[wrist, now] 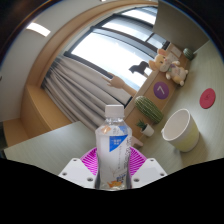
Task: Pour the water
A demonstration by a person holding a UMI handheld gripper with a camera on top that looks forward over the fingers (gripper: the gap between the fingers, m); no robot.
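Note:
A clear plastic water bottle (112,145) with a white cap and a blue-and-white label stands upright between my fingers. My gripper (112,168) is shut on the bottle, with the magenta pads (90,163) pressing on both of its sides. A white cup (180,129) stands on the white table (60,145), beyond the fingers and to the right of the bottle, apart from it. The whole view is tilted.
A small green plant in a pot (148,112) stands between the bottle and the cup. Stuffed toys (168,68) sit on a wooden shelf beyond. A pink round object (208,97) lies further right. Grey curtains (85,85) and a window lie behind.

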